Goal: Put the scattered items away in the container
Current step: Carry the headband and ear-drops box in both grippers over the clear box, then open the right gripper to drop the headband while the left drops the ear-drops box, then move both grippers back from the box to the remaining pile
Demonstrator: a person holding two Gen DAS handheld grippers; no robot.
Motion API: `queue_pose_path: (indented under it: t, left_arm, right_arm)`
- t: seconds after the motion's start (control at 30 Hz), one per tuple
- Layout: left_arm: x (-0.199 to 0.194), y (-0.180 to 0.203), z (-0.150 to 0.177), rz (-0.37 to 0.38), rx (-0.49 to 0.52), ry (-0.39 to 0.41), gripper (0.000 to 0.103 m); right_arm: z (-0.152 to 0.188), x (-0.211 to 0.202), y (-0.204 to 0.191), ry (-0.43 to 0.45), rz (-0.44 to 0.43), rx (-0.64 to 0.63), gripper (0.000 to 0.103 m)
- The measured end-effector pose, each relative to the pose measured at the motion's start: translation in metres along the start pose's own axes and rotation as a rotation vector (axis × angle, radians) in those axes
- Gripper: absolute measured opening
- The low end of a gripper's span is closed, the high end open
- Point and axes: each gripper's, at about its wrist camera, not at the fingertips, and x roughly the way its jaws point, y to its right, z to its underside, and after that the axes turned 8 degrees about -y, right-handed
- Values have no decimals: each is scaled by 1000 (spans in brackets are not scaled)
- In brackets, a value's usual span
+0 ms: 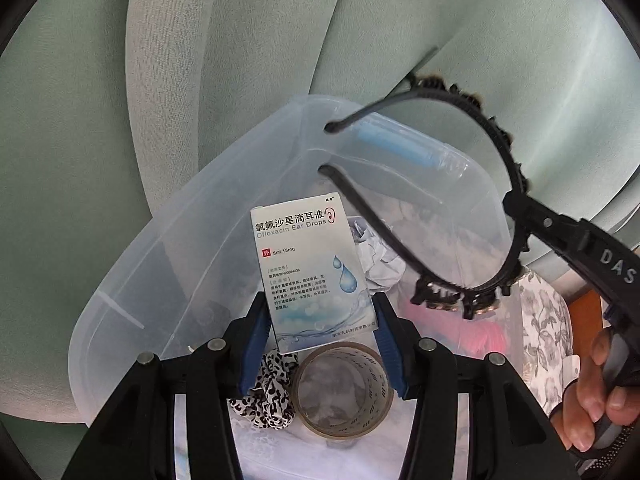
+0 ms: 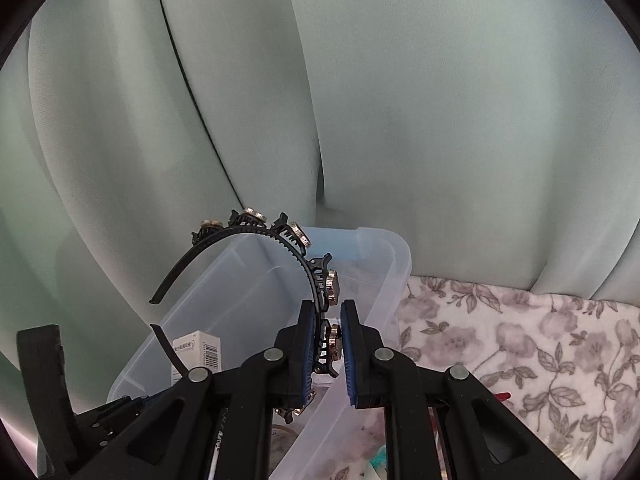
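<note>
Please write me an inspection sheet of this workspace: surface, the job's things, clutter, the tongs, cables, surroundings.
Surface: floral cloth.
Job's things: clear plastic container; ear drops box and black headband held over it; tape roll, spotted scrunchie and crumpled paper inside.
Clutter: pink item beside the container, unclear.
Tongs: left tongs grip the box; right tongs shut on the headband.
Cables: nothing seen.
Surroundings: pale green curtain.

A home; green curtains (image 2: 400, 100), floral cloth (image 2: 520, 340).
</note>
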Motion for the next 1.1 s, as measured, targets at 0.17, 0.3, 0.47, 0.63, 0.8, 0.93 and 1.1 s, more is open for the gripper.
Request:
queue_pose_path:
  t: [0.17, 0.3, 0.47, 0.63, 0.8, 0.93, 1.1]
  left_arm:
    - [2, -2, 3, 8, -4, -13, 52]
    - [4, -1, 5, -3, 5, -29, 52]
    - [6, 3, 8, -13, 12, -50, 53]
    - [0, 4, 8, -7, 25, -66, 70]
    - [-14, -3, 8, -31, 28, -84, 72]
    - [-27, 12, 12, -58, 19, -88, 75]
    - [-37, 24, 14, -75, 22, -81, 75]
  right_arm:
    - [2, 12, -4, -41, 18, -7, 14]
    - [-1, 20, -9, -67, 53, -6, 14]
    - [-5, 14, -15, -89, 74, -1, 17]
    - [-11, -8, -16, -53, 72, 15, 47]
    - [-12, -38, -17, -20, 92, 24, 51]
    - [-7, -71, -15, 8, 113, 45, 54]
    - [5, -111, -9, 47, 137, 82, 58]
